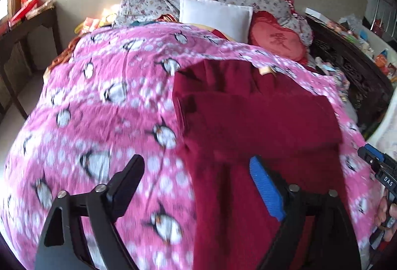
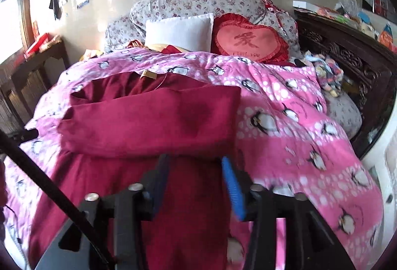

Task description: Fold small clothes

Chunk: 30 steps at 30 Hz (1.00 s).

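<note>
A dark red garment (image 1: 258,126) lies on the pink penguin blanket (image 1: 111,101), with one part folded across its upper half. It also shows in the right wrist view (image 2: 148,121), with a yellow tag (image 2: 148,74) at its far edge. My left gripper (image 1: 198,170) is open above the garment's left edge and holds nothing. My right gripper (image 2: 194,170) is open over the garment's lower part, just below the fold, with nothing between the pads. The right gripper also shows at the right edge of the left wrist view (image 1: 377,163).
The bed carries a white pillow (image 2: 178,30), a red heart cushion (image 2: 248,40) and a floral quilt (image 2: 198,2) at its head. A dark carved headboard (image 2: 347,59) with clutter runs along the right. A dark wooden table (image 1: 24,29) stands left of the bed.
</note>
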Each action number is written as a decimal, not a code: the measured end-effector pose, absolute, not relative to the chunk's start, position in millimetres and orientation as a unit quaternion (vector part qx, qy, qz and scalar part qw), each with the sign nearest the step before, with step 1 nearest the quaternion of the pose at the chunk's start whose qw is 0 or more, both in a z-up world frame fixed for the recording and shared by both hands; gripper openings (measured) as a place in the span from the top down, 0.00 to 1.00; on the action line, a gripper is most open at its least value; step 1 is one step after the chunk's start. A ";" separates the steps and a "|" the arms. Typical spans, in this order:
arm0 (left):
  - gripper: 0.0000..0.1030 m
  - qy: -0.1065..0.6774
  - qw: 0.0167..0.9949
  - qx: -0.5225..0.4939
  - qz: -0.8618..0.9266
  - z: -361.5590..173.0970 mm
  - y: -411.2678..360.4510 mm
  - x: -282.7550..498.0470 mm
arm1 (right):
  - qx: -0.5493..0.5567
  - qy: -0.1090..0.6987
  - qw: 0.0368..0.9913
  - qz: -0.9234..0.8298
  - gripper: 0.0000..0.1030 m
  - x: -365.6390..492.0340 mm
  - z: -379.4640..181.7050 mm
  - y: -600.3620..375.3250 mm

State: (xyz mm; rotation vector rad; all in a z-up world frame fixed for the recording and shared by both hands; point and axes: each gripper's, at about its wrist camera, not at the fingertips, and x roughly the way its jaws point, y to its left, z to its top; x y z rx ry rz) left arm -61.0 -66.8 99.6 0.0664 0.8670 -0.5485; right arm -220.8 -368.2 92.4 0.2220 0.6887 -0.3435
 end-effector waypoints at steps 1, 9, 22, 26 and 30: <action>0.14 0.418 0.868 0.029 -0.267 98.7 -62.7 -67.4 | 0.117 0.335 0.921 -0.160 0.29 -233.6 93.2 -368.9; 0.11 0.453 0.844 0.044 -0.283 71.5 -36.5 -121.7 | 0.191 0.377 0.894 -0.149 0.28 -320.2 50.5 -384.9; 0.11 0.478 0.830 0.065 -0.279 52.5 -10.8 -172.7 | 0.211 0.400 0.891 -0.018 0.91 -358.7 2.8 -335.5; 0.11 0.485 0.821 0.055 -0.296 50.4 -3.0 -187.3 | 0.191 0.387 0.901 -0.050 0.90 -373.8 16.4 -339.5; 0.11 0.510 0.804 0.047 -0.302 36.5 -2.8 -194.4 | 0.253 0.390 0.884 -0.041 0.76 -383.3 -1.2 -348.6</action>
